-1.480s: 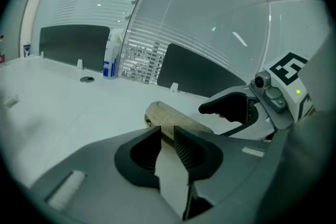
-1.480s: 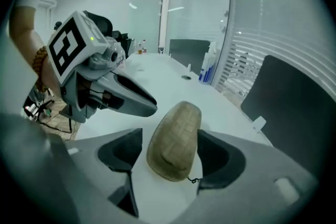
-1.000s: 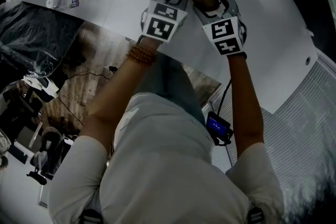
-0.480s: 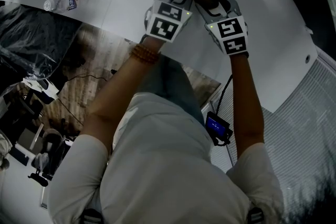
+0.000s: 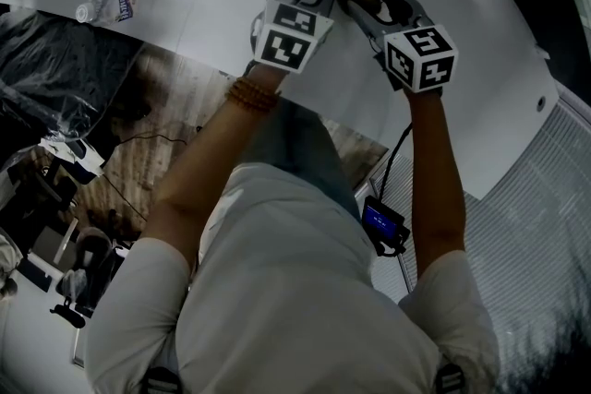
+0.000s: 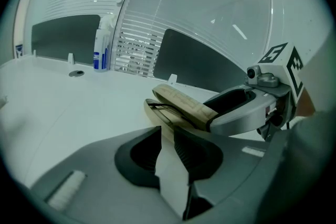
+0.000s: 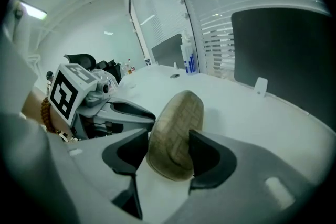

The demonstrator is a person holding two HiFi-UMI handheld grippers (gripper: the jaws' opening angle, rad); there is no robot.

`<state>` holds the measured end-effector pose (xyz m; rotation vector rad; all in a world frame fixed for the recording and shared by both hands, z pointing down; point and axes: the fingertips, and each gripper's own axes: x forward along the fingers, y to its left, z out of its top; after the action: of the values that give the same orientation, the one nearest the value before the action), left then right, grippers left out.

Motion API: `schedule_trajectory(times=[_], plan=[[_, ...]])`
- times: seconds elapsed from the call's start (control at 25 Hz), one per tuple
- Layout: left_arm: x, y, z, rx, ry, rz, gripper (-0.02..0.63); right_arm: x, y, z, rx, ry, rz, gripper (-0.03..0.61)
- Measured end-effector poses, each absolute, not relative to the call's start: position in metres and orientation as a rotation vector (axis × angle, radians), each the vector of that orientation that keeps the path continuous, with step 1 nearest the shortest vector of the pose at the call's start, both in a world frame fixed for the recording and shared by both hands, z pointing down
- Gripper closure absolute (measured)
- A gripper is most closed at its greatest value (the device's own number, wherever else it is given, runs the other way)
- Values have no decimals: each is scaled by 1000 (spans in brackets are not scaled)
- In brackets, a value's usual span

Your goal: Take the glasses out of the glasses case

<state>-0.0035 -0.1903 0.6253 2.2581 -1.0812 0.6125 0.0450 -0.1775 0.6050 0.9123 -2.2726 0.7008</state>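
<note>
Jaws of right gripper (image 7: 168,140) clamped on case (image 7: 178,115) lid; left gripper (image 6: 168,134) jaws seemingly pinch its lower half, glasses (image 6: 161,109) visible inside, above white table (image 6: 63,107).

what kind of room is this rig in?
Likely an office or meeting room: a large white table, slatted blinds behind glass walls, dark divider panels standing along the table's far edge, and a spray bottle on the tabletop.
</note>
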Motion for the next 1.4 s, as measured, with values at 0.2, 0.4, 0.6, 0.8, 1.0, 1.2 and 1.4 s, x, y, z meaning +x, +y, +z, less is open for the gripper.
schedule_trajectory(times=[0.2,0.4,0.6,0.8,1.0,1.2,1.4], plan=[[-7,-193,630,2246,-1089,630,535,51,-183,602,945,-2314,836,342],[-5,-194,634,2242,-1080,658,534,66,-187,597,1004,-2336,955,357],[-3,-197,636,2239,-1085,674,535,83,-193,596,1080,-2356,1118,381],[-2,-199,643,2236,-1072,723,540,100,-199,602,1170,-2335,1243,405],[-4,-195,646,2214,-1065,727,540,117,-201,608,1220,-2301,1219,430],[19,-212,607,2291,-1071,626,472,117,-202,605,1212,-2307,1179,434],[50,-232,609,2325,-1061,662,387,119,-203,606,1228,-2300,1177,434]])
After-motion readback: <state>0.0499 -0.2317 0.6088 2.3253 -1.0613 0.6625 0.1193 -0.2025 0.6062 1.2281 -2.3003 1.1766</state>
